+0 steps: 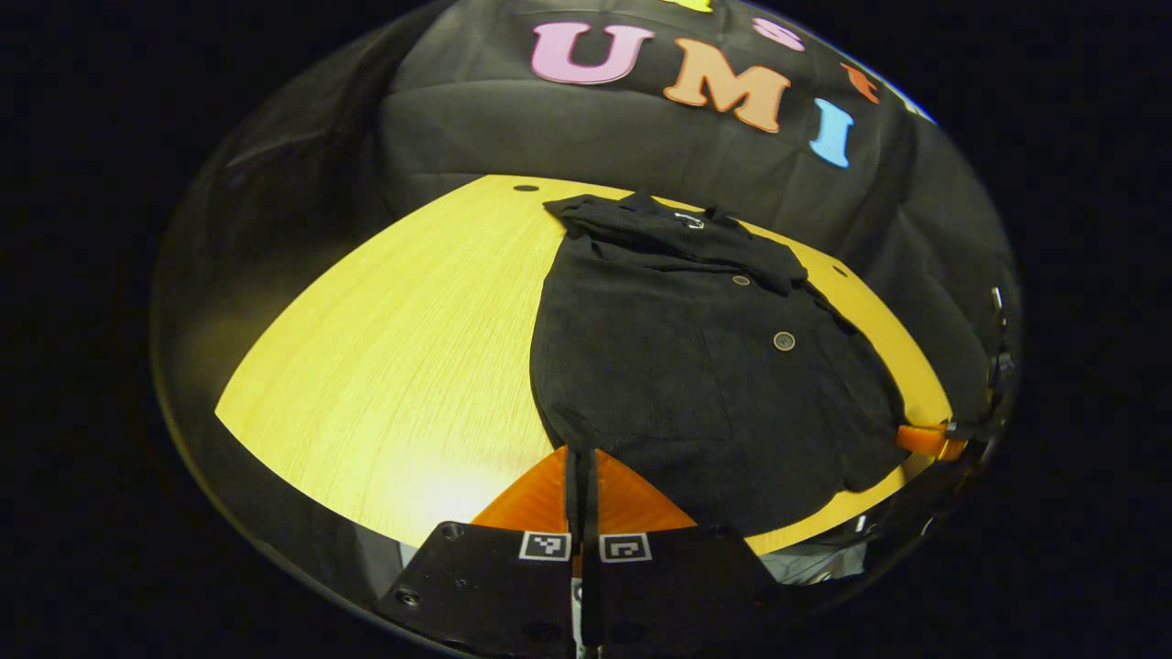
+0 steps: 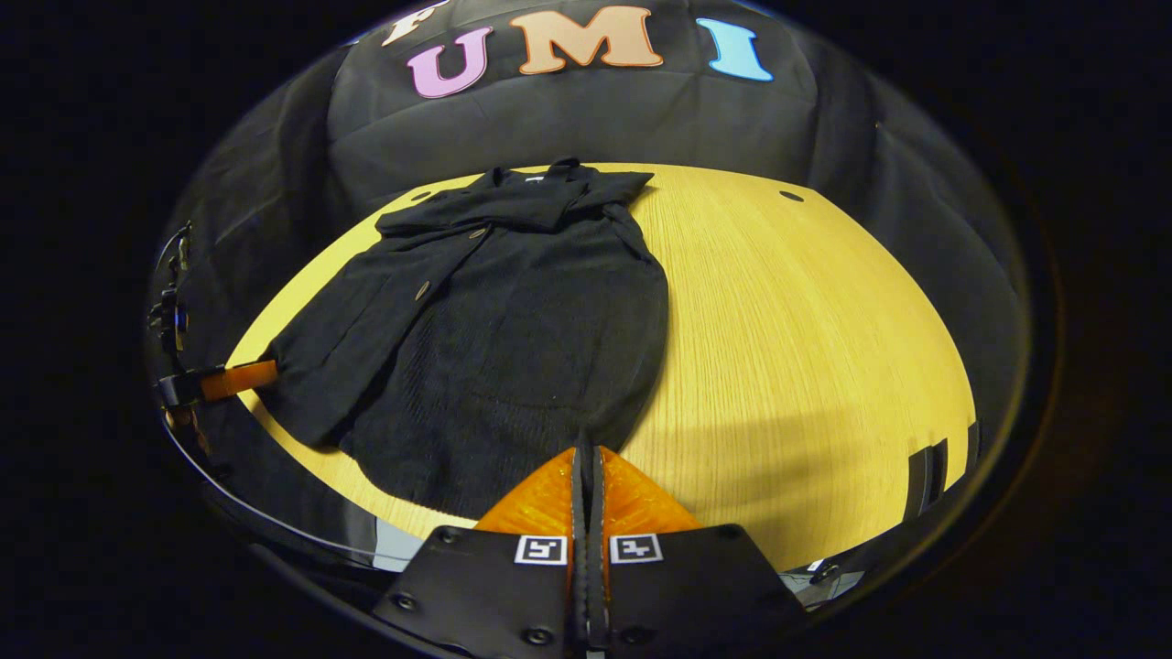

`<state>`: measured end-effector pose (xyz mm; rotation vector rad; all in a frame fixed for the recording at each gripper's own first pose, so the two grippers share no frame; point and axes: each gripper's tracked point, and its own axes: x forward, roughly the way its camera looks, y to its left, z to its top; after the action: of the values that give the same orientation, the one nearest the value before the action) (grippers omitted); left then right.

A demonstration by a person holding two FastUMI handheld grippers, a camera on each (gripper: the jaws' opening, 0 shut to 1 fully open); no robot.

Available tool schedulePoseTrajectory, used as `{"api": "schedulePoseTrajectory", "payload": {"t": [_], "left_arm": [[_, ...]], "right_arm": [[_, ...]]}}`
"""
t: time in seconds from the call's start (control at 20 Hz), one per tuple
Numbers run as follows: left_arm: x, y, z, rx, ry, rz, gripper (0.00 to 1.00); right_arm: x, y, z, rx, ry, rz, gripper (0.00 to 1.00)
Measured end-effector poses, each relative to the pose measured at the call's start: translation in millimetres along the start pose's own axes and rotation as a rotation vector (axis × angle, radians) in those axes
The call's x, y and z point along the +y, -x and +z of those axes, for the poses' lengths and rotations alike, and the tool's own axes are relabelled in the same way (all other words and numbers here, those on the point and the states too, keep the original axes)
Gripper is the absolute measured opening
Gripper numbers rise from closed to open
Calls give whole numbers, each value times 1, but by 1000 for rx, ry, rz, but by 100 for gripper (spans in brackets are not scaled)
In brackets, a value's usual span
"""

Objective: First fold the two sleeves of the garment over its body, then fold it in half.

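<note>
Black, soft, ribbed knit fabric makes up the garment (image 1: pixel 696 366), a buttoned cardigan-like piece lying flat on the pale yellow wooden table (image 1: pixel 403 348). Both sleeves are folded in over its body, so the outline is a compact, roughly rectangular shape with the collar at the far end, toward the black cloth wall (image 1: pixel 641 137), and the hem at the near end. Round buttons (image 1: pixel 784 341) run down its front.

In the left gripper view, the garment lies on the right half of the table, and the left gripper (image 1: pixel 583 458) sits at the garment's near hem corner with its two fingers pressed together, no gap between them; whether any cloth is pinched between the tips cannot be told. At the garment's other near corner, by the table's right edge, the tip of the right gripper (image 1: pixel 927 440) touches or nearly touches the hem.

In the right gripper view, the garment (image 2: pixel 513 339) lies on the left half of the table (image 2: pixel 806 339). The right gripper (image 2: pixel 589 458) has its fingers closed tight against each other right at the near hem edge; a grip on the fabric cannot be confirmed. The left gripper (image 2: pixel 236 379) shows at the garment's far-left hem corner, its tip against the cloth.
</note>
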<state>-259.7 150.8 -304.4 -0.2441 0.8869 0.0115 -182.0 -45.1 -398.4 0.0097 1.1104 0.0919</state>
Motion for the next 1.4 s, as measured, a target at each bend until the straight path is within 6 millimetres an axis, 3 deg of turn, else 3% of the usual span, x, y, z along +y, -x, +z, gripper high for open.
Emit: {"api": "schedulePoseTrajectory", "payload": {"t": [0.1, 0.25, 0.55, 0.8, 1.05, 1.25, 1.4], "left_arm": [[3, -1, 2, 17, 22, 9, 0], [0, 6, 14, 7, 33, -5, 0], [-15, 26, 83, -96, 18, -42, 0], [-33, 28, 141, -155, -6, -47, 0], [-47, 16, 203, -218, -20, -57, 0], [-49, 1, 249, -258, -35, -45, 0], [-52, -10, 275, -284, -43, -42, 0]], "right_arm": [[3, 4, 6, 2, -25, 17, 3], [12, 15, 31, -57, -65, 52, 3], [26, 50, 95, -205, -56, 104, 2], [26, 65, 156, -297, -40, 135, 3], [16, 71, 214, -370, -68, 159, 2], [9, 75, 271, -439, -82, 174, 2], [6, 75, 304, -480, -82, 183, 2]]}}
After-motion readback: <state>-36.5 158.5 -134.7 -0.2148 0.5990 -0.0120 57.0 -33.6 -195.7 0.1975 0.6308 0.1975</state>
